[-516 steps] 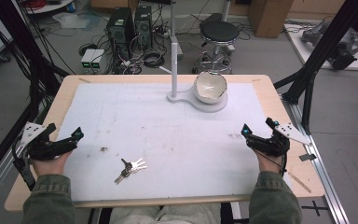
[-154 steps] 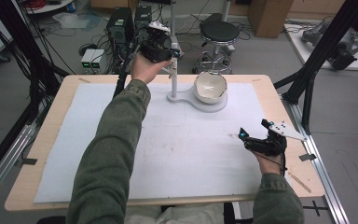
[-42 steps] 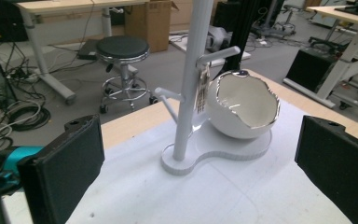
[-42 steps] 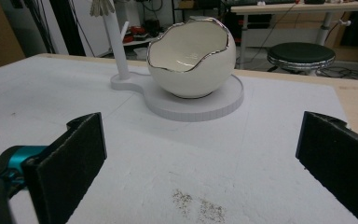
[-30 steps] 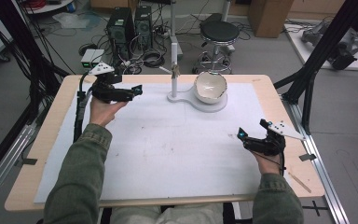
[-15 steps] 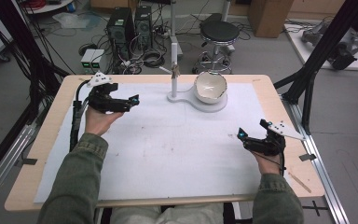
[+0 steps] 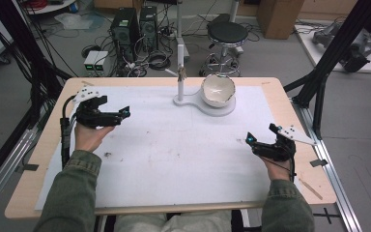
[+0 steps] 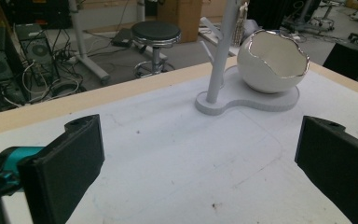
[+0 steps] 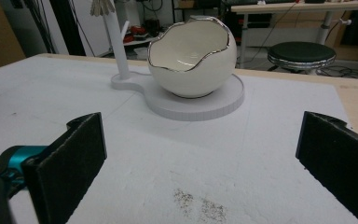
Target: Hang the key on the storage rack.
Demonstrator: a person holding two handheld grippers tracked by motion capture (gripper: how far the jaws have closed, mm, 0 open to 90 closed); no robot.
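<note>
A white stand has a flat base (image 7: 193,102) and a thin post (image 7: 180,63). A small bunch of keys (image 7: 181,73) hangs near the top of the post, also seen as keys (image 8: 243,9) and keys (image 9: 101,7). On the base sits a white egg-shaped bowl (image 7: 218,89) with a jagged silver rim, the same bowl (image 8: 272,60) (image 9: 192,58). My left gripper (image 7: 114,106) is open and empty over the left of the mat, pointing toward the stand. My right gripper (image 7: 261,134) rests open and empty at the right. Both gripper views, left gripper (image 8: 200,163) and right gripper (image 9: 200,163), show jaws wide apart.
A white mat (image 7: 174,159) covers most of the wooden table (image 7: 38,159); it has faint dirt smudges (image 9: 200,205). Behind the table are a black stool (image 7: 227,34), computer towers (image 7: 130,24) and loose cables. Black frame struts (image 7: 328,63) stand at the right.
The keys that lay on the mat in the oldest frame now hang on the post. Over the last second my left gripper has drawn back toward the person. The right gripper has stayed put.
</note>
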